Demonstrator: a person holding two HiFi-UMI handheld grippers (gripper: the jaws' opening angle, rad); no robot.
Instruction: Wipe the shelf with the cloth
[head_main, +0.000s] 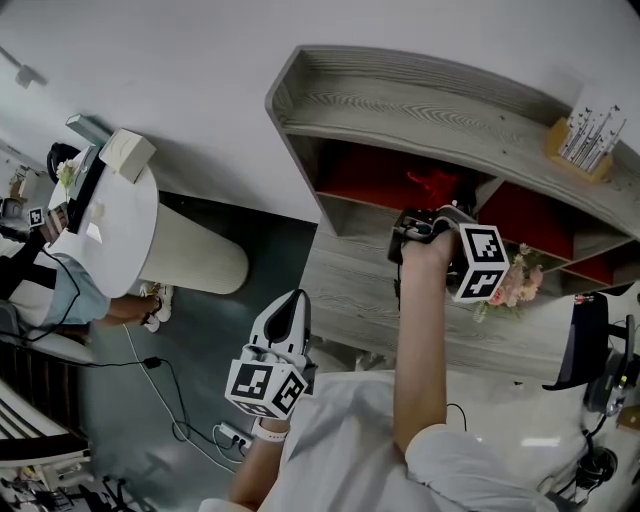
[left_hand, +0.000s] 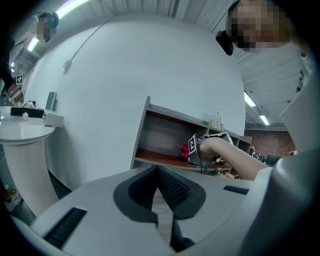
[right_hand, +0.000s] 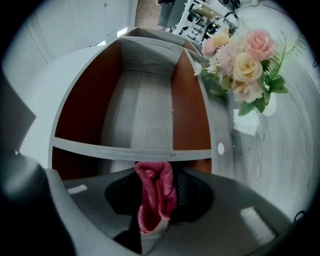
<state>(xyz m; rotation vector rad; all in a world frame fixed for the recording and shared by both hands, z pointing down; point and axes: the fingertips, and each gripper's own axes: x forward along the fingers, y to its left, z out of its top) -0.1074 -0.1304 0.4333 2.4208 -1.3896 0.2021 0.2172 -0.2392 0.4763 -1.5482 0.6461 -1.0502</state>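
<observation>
Woodgrain is streaking the grey shelf (right_hand: 135, 149); right tongs (right_hand: 155, 171) are clamping fuzzy red cloth (right_hand: 154, 196) before it, left tongs (left_hand: 159, 172) sitting together.

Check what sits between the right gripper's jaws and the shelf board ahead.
Only the red cloth, clamped in the right gripper; its bunched top points at the shelf board's edge, contact unclear. Seen in the right gripper view.

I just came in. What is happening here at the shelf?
A person holds a gripping tool in each hand. The right claw is shut on a red cloth, held at the front edge of a shelf board and facing an open compartment. Whether the cloth touches the wood is unclear. The left claw is shut on nothing and hangs low, away from the shelf.
</observation>
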